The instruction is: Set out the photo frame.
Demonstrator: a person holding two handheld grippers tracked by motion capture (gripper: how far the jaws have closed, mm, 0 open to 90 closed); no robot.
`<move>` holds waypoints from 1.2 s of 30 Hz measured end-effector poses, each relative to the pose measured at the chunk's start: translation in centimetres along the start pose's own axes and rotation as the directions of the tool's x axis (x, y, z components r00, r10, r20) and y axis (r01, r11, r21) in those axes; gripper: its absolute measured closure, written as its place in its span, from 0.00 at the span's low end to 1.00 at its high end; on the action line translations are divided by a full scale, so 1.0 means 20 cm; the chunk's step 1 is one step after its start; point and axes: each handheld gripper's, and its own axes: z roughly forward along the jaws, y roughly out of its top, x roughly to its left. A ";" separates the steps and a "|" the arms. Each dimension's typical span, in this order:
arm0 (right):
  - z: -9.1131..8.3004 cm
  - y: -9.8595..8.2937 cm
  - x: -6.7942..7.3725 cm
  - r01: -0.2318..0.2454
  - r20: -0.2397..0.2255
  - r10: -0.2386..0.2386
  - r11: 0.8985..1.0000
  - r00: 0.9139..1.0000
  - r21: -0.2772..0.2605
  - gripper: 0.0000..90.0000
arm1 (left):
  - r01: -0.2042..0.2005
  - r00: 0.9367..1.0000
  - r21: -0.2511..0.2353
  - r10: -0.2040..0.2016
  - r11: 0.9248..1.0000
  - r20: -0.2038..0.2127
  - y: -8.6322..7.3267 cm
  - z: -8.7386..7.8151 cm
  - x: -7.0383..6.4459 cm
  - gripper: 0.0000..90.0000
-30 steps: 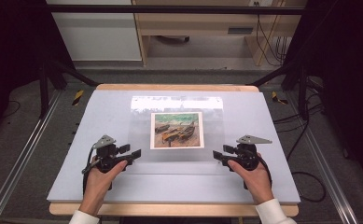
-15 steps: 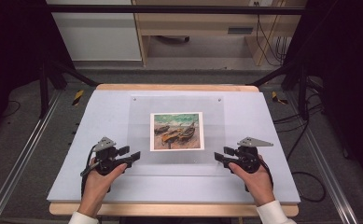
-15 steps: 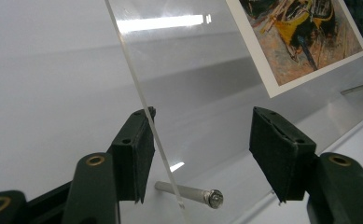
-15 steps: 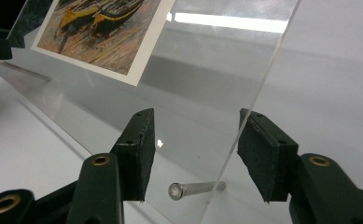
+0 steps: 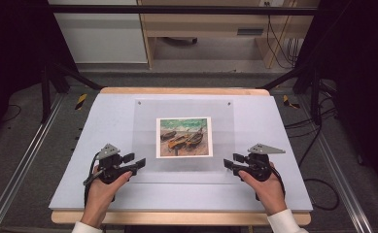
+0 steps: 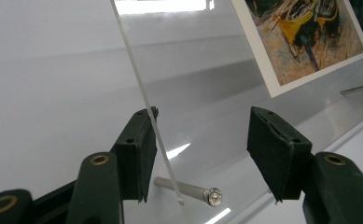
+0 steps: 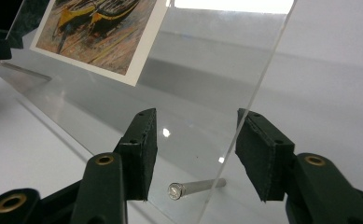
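A clear acrylic sheet lies on the pale table with a printed painting of boats under its middle. My left gripper sits at the sheet's near left corner and my right gripper at its near right corner. In the left gripper view the left gripper is open and the sheet's edge runs between the jaws, close to the left one. In the right gripper view the right gripper is open astride the other edge. A metal pin sits under each corner.
The pale table board reaches well beyond the sheet on every side. Two small holes mark the sheet's far corners. Metal rails and black frame legs stand off both sides, with cables on the floor at the right.
The bright glare along the sheet's far edge has faded and the sheet looks flatter. Both grippers have shifted slightly toward the near edge.
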 end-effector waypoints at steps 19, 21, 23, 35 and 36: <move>-0.06 -0.06 0.05 0.025 0.025 -0.025 1.000 0.999 -0.006 0.65 | -0.030 0.999 0.002 0.030 1.000 -0.034 -0.07 -0.07 -0.05 0.58; -0.06 -0.06 0.05 0.030 0.027 -0.030 1.000 0.999 -0.010 0.66 | -0.025 0.999 -0.002 0.025 1.000 -0.036 -0.07 -0.07 -0.05 0.58; -0.06 -0.07 0.06 0.027 0.028 -0.026 1.000 0.999 -0.016 0.66 | -0.025 0.999 -0.003 0.025 1.000 -0.039 -0.07 -0.07 -0.05 0.58; -0.08 -0.09 0.07 0.024 0.033 -0.024 1.000 0.999 -0.017 0.69 | -0.027 0.998 -0.006 0.027 1.000 -0.056 -0.10 -0.09 -0.07 0.61; -0.08 -0.09 0.07 0.024 0.033 -0.024 1.000 0.999 -0.017 0.70 | -0.030 0.998 -0.005 0.030 1.000 -0.058 -0.10 -0.09 -0.07 0.61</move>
